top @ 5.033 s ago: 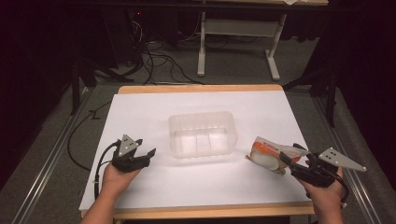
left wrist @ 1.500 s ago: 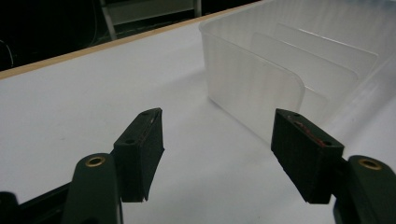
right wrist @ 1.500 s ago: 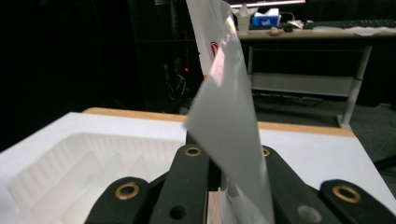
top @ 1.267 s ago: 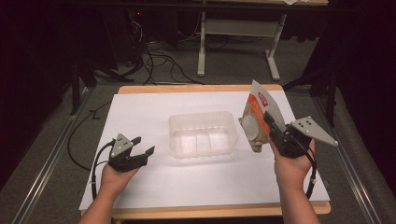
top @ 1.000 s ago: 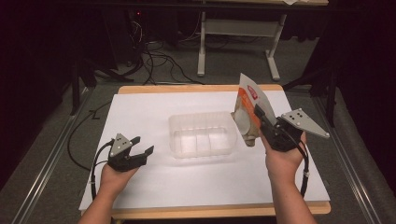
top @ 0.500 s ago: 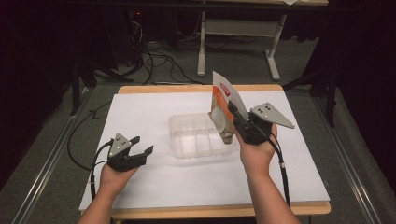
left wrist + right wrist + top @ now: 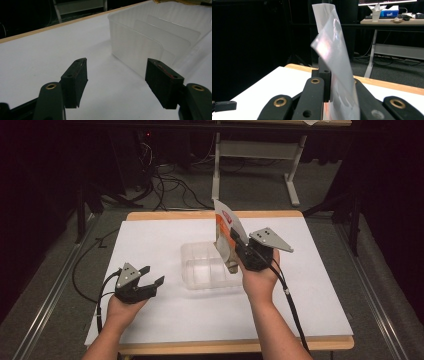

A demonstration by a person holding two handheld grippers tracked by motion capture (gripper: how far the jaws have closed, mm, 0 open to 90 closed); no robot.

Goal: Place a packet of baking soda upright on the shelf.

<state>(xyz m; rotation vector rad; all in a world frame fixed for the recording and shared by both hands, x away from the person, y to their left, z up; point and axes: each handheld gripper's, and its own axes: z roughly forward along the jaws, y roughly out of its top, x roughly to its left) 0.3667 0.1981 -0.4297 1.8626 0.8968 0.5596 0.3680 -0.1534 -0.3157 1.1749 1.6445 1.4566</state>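
Note:
A clear plastic bin (image 7: 205, 265) stands in the middle of the white table (image 7: 165, 235). My right gripper (image 7: 235, 245) is shut on a flat white and orange packet (image 7: 226, 227), which it holds upright above the bin's right end. In the right gripper view the packet (image 7: 334, 57) rises between the jaws, silvery and glossy. My left gripper (image 7: 152, 276) rests open on the table to the left of the bin, nothing between its fingers. In the left gripper view the bin (image 7: 160, 37) sits just beyond the open left gripper (image 7: 116, 82).
The table's wooden edge (image 7: 210, 214) runs along the far side. Beyond it are a white desk frame (image 7: 255, 150) and cables (image 7: 165, 185) on the floor. A far desk (image 7: 392, 21) holds a tissue box.
My right gripper has lifted the packet from the table's right side and carried it left to above the bin's right end. The left gripper has stayed put and open.

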